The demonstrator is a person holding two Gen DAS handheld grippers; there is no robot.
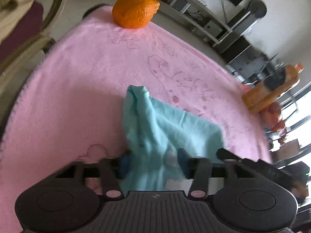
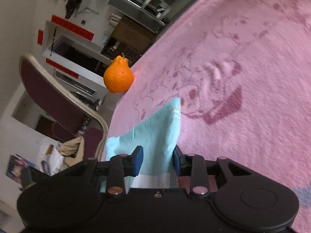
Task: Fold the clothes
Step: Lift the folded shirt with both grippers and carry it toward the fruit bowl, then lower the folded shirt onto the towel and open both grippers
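A: Two grippers, each clamping one light blue cloth?
B: Yes. The left gripper and right gripper both pinch the cloth above the pink blanket.
A: Fruit?
B: One orange. Blurred orange bottle, left view only.

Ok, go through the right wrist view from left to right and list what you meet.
Dark red chair → orange fruit → light blue cloth, held between the right gripper's jaws → pink blanket with its darker printed pattern.
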